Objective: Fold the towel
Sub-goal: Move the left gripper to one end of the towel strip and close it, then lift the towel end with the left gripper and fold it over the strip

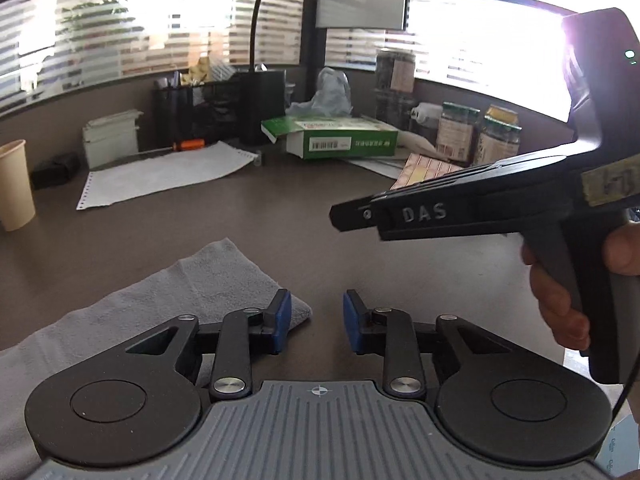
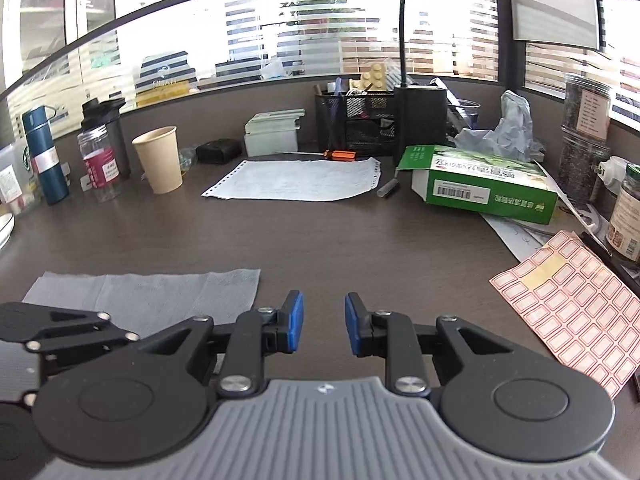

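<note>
The grey towel [image 2: 148, 300] lies flat on the dark bench [image 2: 320, 240], below and to the left of both sets of jaws, with its long axis running left to right across the right wrist view. In the left wrist view the towel [image 1: 168, 296] reaches right up to the left gripper [image 1: 316, 322]: its near right corner sits just under and beside the left blue pad, while the gap between the pads shows only bare bench. Those jaws stand partly open and hold nothing. The right gripper [image 2: 324, 322] also stands partly open and empty, with the towel's right edge just off its left pad and nothing but bench ahead of it. So the left hand is the nearer one to the cloth, and I judge the next grasp would be at that right corner or edge. A green tissue box [image 2: 480, 188] sits well beyond, clear of the towel.
</note>
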